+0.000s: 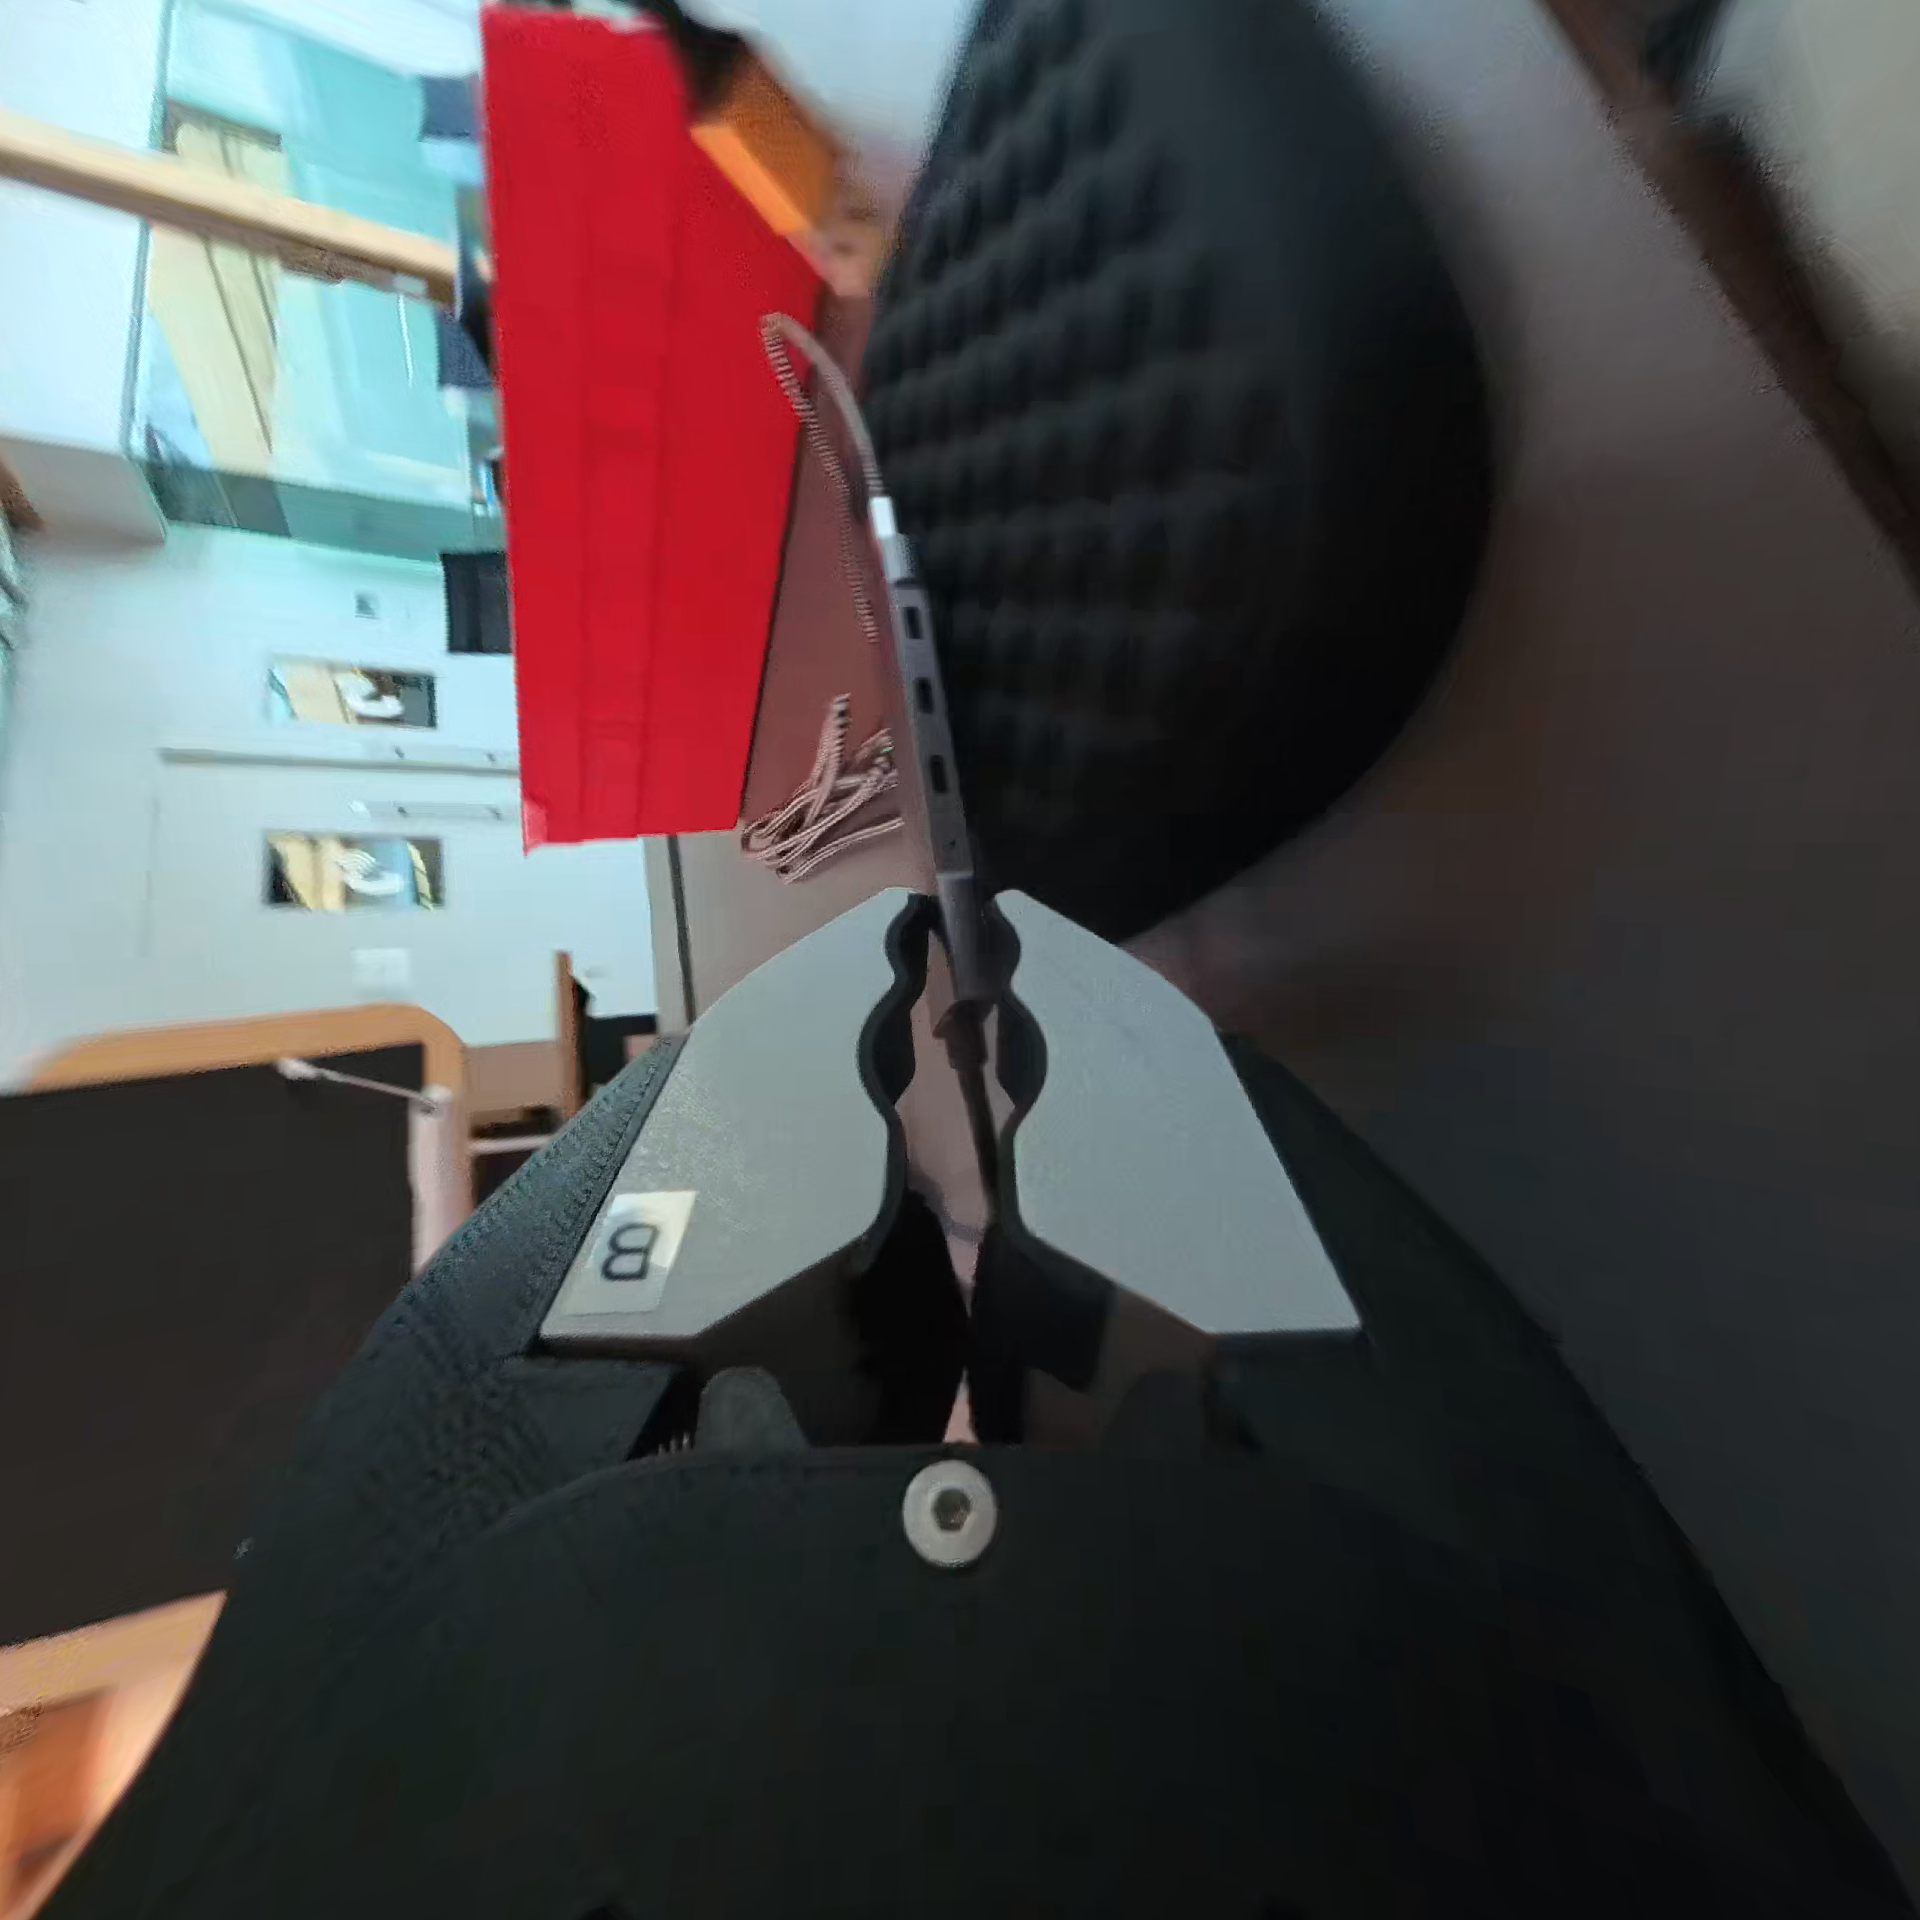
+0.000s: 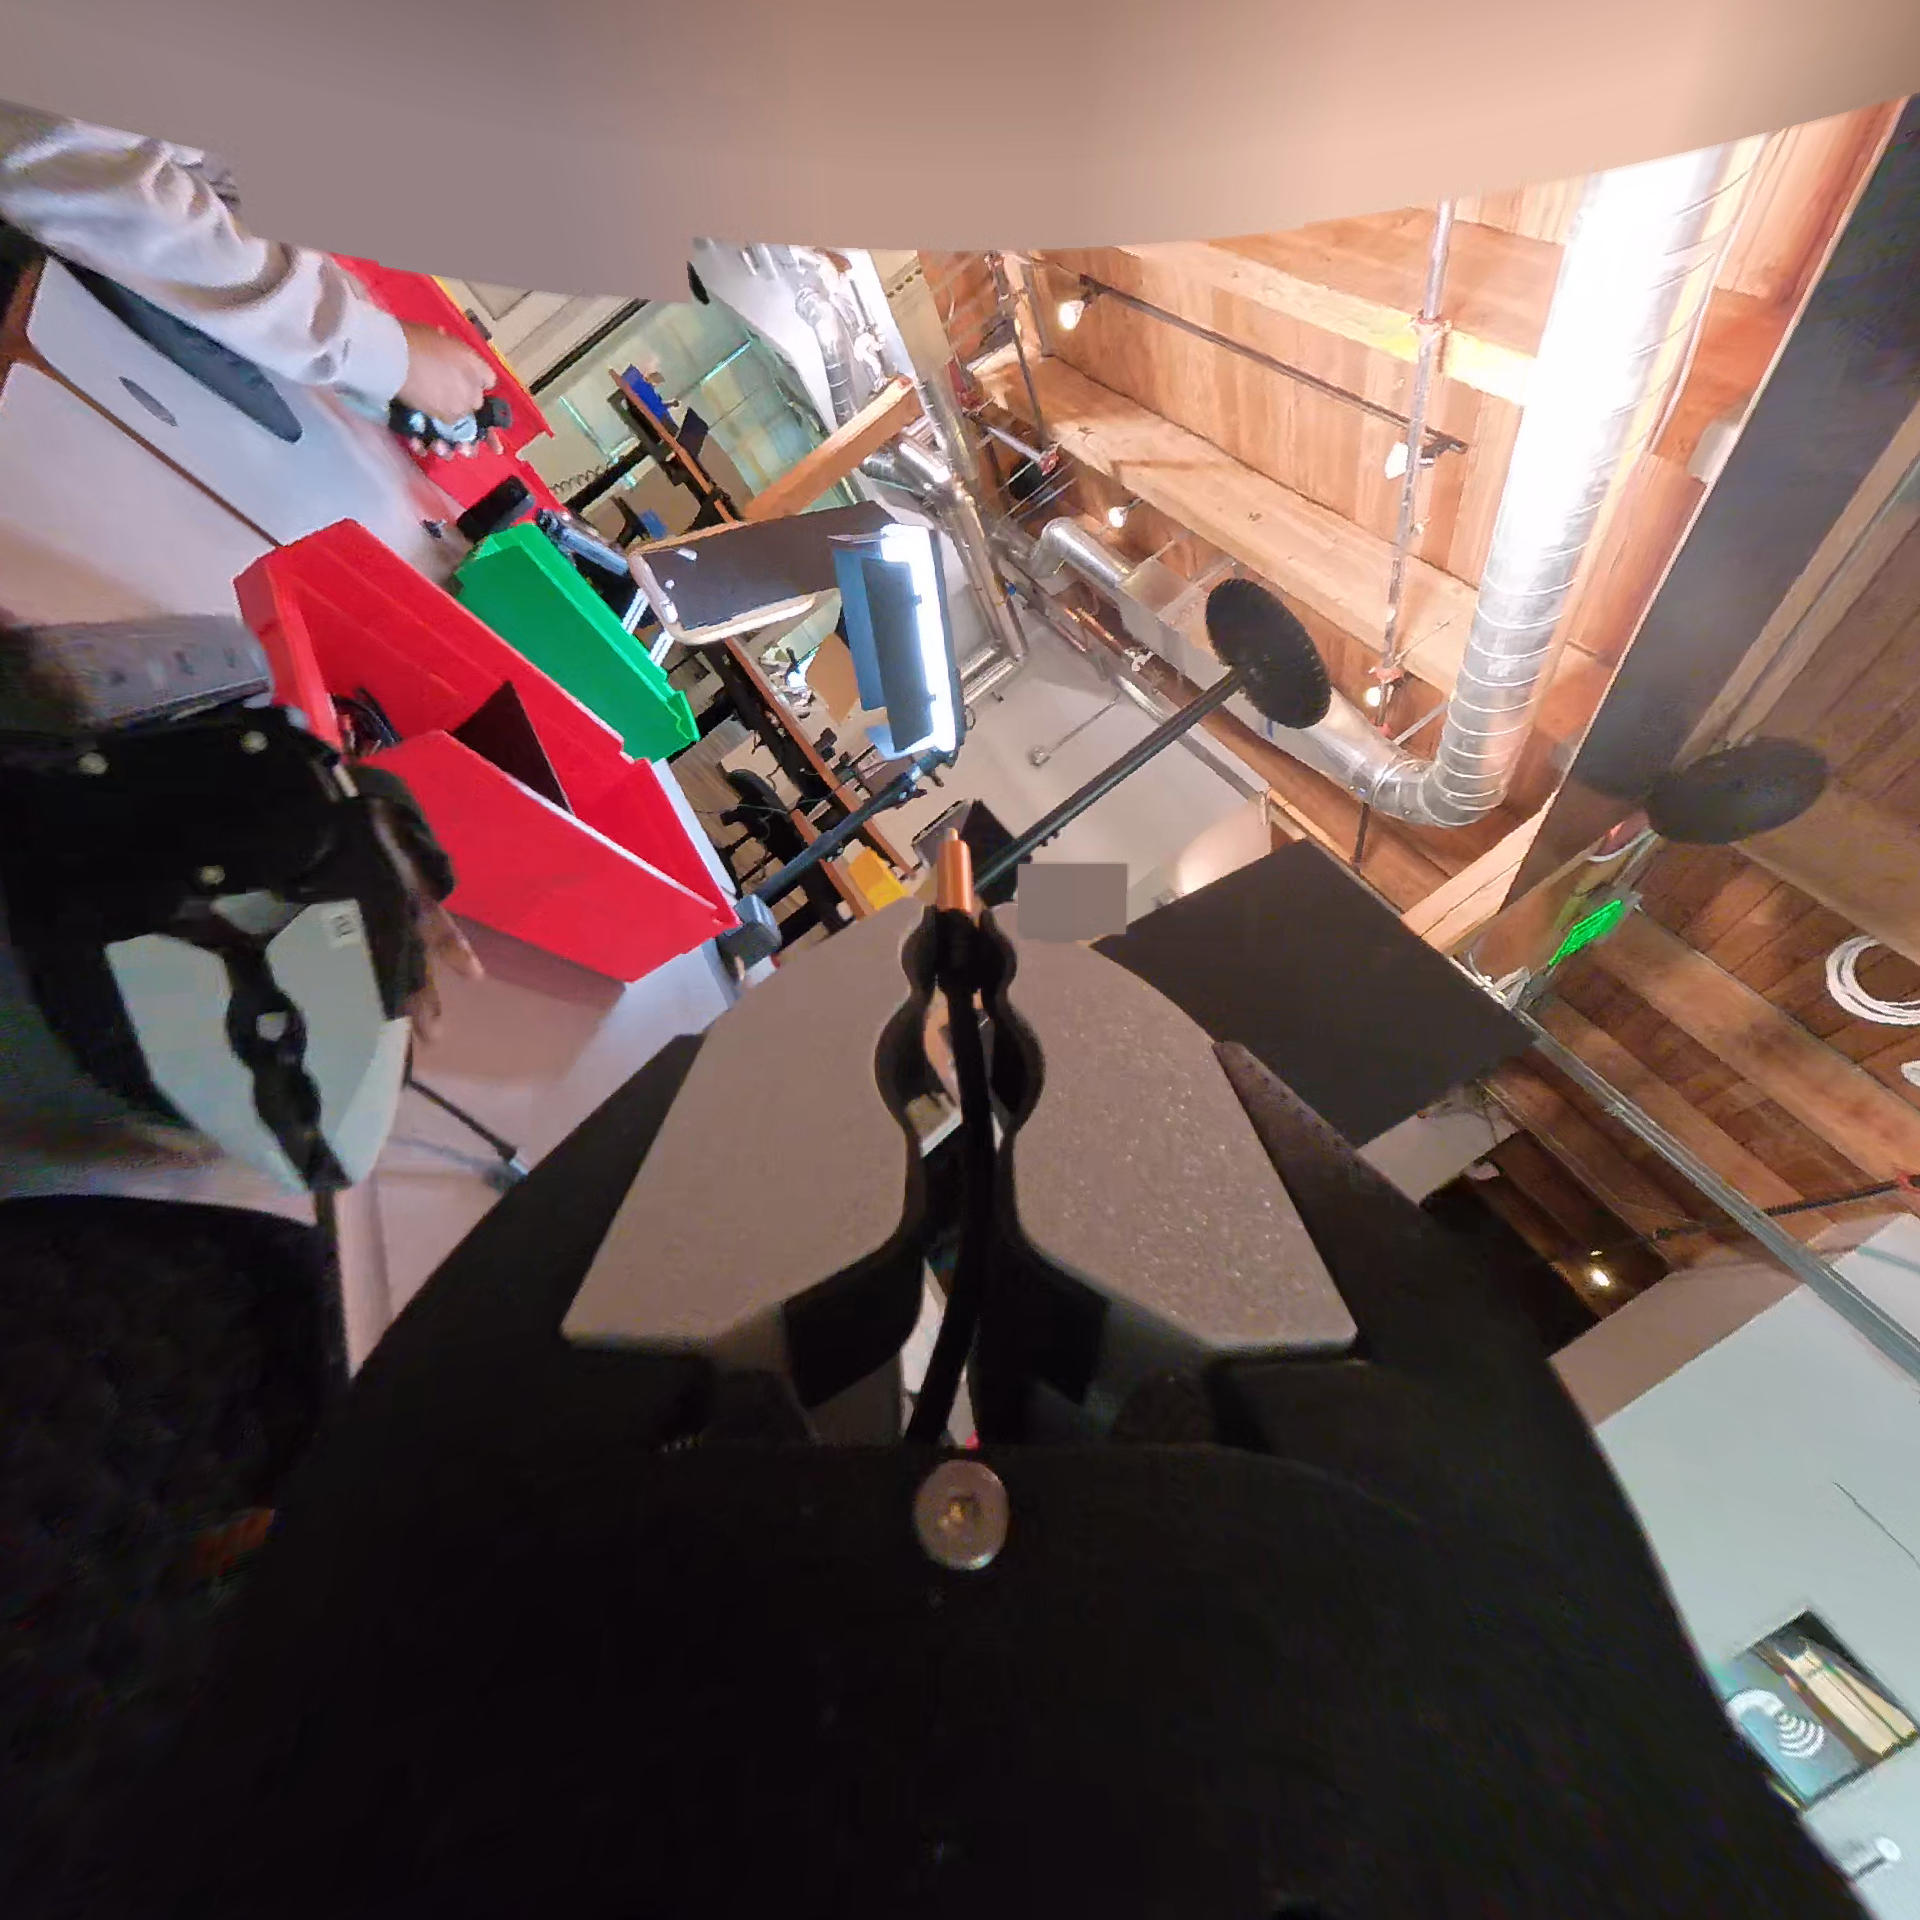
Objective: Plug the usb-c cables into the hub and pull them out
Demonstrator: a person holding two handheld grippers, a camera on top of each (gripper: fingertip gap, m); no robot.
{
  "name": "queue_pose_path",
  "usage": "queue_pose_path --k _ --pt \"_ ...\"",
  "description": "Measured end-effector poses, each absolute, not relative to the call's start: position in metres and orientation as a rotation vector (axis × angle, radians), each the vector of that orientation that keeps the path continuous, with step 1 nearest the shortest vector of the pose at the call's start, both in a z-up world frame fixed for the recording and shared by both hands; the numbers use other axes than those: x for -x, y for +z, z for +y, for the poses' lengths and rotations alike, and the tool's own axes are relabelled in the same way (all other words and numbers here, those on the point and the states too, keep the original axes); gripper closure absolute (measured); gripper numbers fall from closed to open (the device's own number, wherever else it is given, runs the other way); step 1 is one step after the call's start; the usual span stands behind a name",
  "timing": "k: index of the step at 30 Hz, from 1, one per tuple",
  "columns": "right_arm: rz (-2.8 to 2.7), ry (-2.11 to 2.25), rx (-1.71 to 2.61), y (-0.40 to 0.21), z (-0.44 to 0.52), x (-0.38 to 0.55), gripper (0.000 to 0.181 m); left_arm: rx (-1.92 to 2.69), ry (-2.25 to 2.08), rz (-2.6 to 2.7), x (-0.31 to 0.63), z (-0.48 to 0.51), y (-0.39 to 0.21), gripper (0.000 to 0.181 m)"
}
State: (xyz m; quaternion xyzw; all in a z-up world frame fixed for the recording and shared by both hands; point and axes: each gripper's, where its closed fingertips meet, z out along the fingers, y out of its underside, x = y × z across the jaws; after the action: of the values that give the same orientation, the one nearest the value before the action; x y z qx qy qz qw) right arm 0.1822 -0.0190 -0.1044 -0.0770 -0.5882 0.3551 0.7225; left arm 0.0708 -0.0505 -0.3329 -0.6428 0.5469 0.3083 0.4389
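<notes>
In the left wrist view my left gripper (image 1: pixel 954 914) is shut on one end of a slim grey hub (image 1: pixel 930 717), which sticks out forward, edge-on, with several ports along its side. A white plug (image 1: pixel 885 516) with a braided cable (image 1: pixel 821 395) sits in the hub's far end. A bundle of braided cable (image 1: pixel 821 821) lies on the table beyond. In the right wrist view my right gripper (image 2: pixel 956 920) is shut on a black usb-c cable (image 2: pixel 966 1122) just behind its copper-coloured plug (image 2: pixel 953 871), which points forward into the air. The left gripper (image 2: pixel 265 997) shows at the left there.
A red bin (image 1: pixel 623 436) stands beside the hub, and a large black dimpled object (image 1: pixel 1164 436) is close on its other side. The right wrist view shows red bins (image 2: pixel 499 758), a green bin (image 2: pixel 582 634), another person's hand (image 2: pixel 447 379) at the table, and a lamp (image 2: pixel 899 634).
</notes>
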Motion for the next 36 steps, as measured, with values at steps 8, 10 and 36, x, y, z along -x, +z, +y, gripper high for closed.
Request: queue_pose_path --k 8,10,36 --pt "-1.819 0.405 0.323 -0.184 -0.015 -0.148 0.175 1.814 0.279 0.893 -0.064 -0.050 -0.296 0.175" --pt "-1.969 0.341 0.392 -0.216 -0.019 -0.141 0.175 1.865 0.202 0.839 -0.074 -0.052 -0.301 0.175" --pt "-2.331 -0.181 0.628 -0.316 -0.023 -0.135 0.175 2.030 0.123 0.670 -0.101 -0.054 -0.328 0.174"
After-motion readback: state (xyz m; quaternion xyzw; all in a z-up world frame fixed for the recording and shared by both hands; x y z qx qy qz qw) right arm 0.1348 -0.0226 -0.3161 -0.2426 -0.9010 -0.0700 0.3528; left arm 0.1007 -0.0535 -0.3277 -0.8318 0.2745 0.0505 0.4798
